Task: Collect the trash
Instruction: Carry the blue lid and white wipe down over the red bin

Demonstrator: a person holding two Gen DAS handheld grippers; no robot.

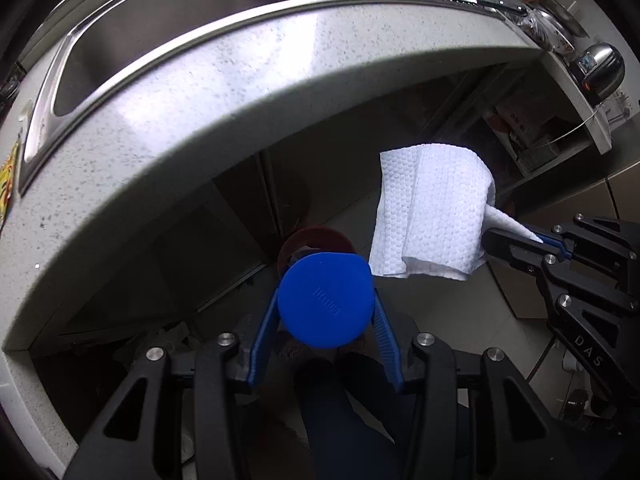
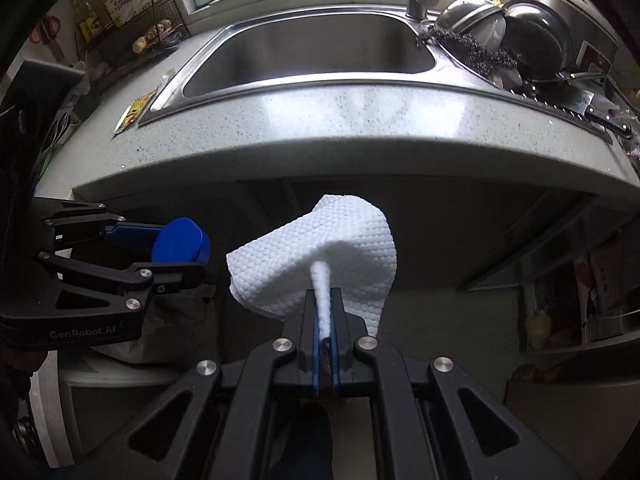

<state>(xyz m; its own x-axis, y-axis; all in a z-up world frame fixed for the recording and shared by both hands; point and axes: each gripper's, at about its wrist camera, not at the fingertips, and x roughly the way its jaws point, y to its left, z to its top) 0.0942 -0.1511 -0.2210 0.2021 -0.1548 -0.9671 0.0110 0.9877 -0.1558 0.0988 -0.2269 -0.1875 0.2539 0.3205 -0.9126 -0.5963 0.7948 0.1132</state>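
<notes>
My left gripper (image 1: 325,304) is shut on a round blue lid (image 1: 325,306), its blue pads pressing both sides; the right wrist view shows that lid (image 2: 180,240) at the left, in the left gripper (image 2: 176,252). My right gripper (image 2: 325,300) is shut on a twisted corner of a white embossed paper towel (image 2: 320,256), which hangs out ahead of the fingers. In the left wrist view the paper towel (image 1: 428,212) hangs at right from the right gripper (image 1: 516,236). Both grippers are in front of the counter edge, pointing down. A reddish round bin (image 1: 316,240) sits on the floor just beyond the lid.
A speckled grey counter (image 2: 340,120) with a steel sink (image 2: 312,52) curves across above. Pans (image 2: 536,36), a scourer (image 2: 468,48) and a knife (image 2: 600,120) crowd its right side. A yellow wrapper (image 2: 134,110) lies left of the sink. Dark cabinets and shelves (image 2: 592,300) are below.
</notes>
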